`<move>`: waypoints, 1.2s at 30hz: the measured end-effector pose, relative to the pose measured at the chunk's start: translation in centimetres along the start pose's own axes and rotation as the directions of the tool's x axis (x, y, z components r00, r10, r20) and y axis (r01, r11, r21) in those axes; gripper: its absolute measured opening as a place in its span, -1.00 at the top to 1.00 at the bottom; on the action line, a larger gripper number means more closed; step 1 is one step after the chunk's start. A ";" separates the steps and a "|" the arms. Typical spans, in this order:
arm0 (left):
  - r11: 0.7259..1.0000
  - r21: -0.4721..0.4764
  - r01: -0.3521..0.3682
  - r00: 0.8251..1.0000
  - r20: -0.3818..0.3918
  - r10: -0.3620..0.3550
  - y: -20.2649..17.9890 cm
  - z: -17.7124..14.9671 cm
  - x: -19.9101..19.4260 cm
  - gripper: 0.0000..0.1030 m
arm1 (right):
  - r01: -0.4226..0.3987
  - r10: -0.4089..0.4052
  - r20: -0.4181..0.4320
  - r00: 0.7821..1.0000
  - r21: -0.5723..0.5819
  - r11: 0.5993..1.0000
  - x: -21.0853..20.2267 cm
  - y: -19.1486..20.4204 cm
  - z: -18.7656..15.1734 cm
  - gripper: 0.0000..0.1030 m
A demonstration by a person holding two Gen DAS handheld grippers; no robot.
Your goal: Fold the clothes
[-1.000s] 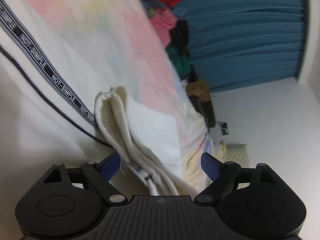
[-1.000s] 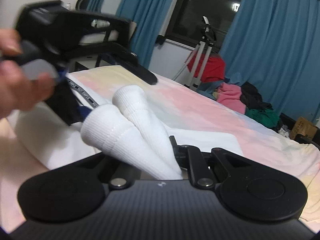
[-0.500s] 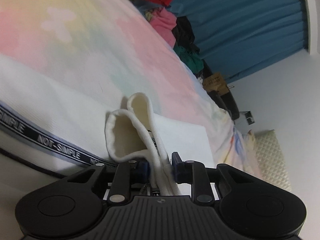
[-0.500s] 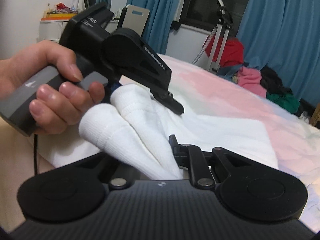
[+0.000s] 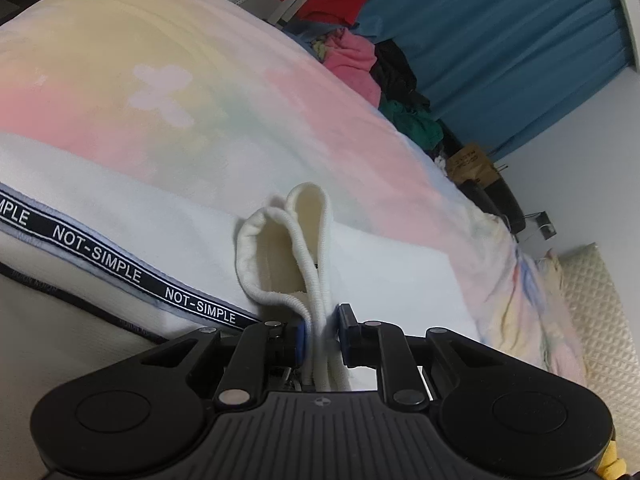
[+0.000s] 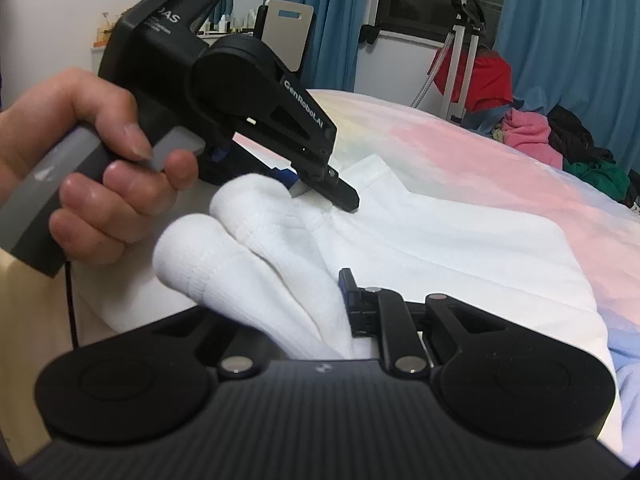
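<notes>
**White garment gathered between two grippers over the bed**

At left, a hand [image 6: 96, 184] squeezes the left gripper [image 5: 320, 334], its jaws clenched on the ribbed cuffs [image 5: 288, 248] of a white garment [image 6: 460, 248]. At right, the right gripper [image 6: 340, 312] grasps a bunched roll of the same fabric. The rest lies spread flat on the pastel bedspread [image 5: 200, 80]. The cloth appears partway gathered; the fold looks unfinished, with smoothing and setting down left.
</notes>
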State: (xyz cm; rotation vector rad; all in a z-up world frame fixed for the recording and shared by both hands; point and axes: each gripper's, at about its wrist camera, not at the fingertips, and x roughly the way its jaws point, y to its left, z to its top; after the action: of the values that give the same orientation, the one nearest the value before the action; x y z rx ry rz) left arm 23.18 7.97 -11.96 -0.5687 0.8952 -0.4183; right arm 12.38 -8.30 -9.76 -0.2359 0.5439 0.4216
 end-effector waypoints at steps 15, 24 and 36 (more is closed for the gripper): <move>0.997 0.064 -0.040 0.999 0.024 0.039 0.2 -0.9 -1.7 0.27 | -0.081 0.085 -0.076 0.994 0.055 0.995 -2.9 -0.8 1.3 0.31; 0.992 0.014 -0.127 0.986 0.107 0.124 -1.2 -4.1 -7.6 -0.05 | -0.295 0.289 0.060 0.956 0.169 0.940 -6.3 -3.4 2.0 -0.26; 0.988 -0.043 -0.151 0.981 0.119 0.155 -1.9 -9.1 -13.1 -0.08 | -0.318 0.314 0.051 0.948 0.160 0.935 -5.6 -4.2 1.0 -0.26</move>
State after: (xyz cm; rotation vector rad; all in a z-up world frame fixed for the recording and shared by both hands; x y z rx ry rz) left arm 8.19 11.26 -7.36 -0.5459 0.8231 -0.2267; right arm 10.40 -13.50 -5.43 0.0198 0.5916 0.6873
